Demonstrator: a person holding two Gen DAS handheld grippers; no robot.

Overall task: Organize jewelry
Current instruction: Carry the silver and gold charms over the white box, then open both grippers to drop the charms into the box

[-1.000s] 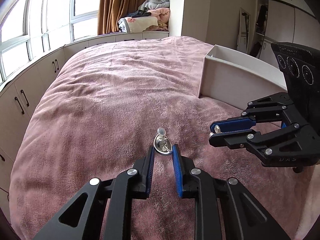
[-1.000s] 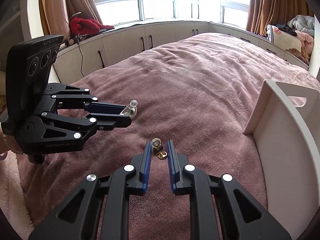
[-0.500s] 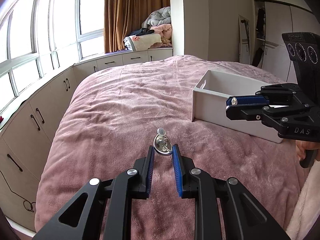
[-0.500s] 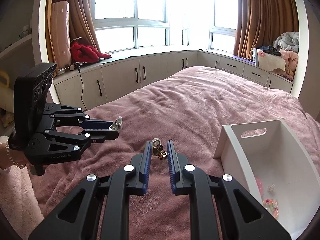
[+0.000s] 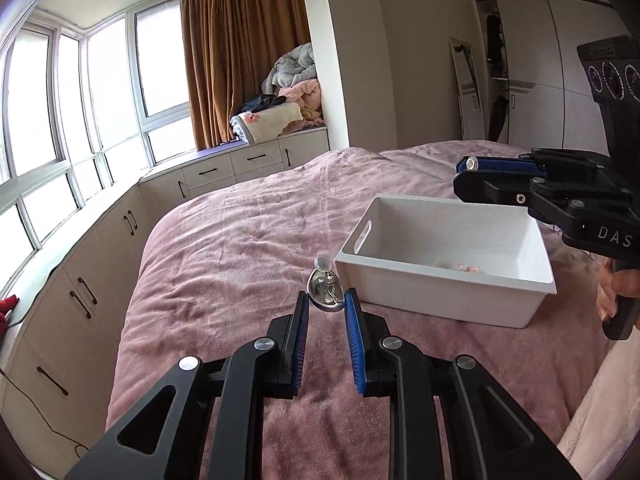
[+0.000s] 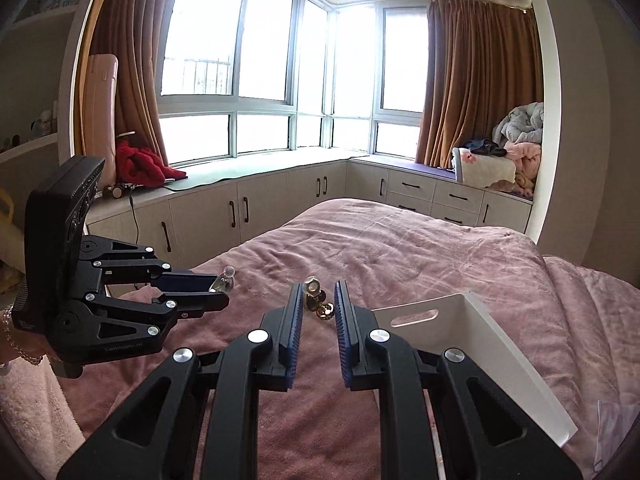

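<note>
Left tongs (image 5: 325, 307) pinch a silver teardrop piece with a clear bead on top (image 5: 325, 290), holding it in the air above the pink bedspread (image 5: 240, 248), just beside the white bin (image 5: 440, 292). Inside that bin a few small pieces (image 5: 460, 266) lie on the floor (too tiny for me to name, perhaps beads). Farther right, my right tongs (image 6: 318, 300) grip a small gold-toned earring (image 6: 316, 298), its round ball hanging below the pads; these tongs hang near the bin's handle end (image 6: 414, 317), with my hand (image 5: 614, 292) on the grip.
</note>
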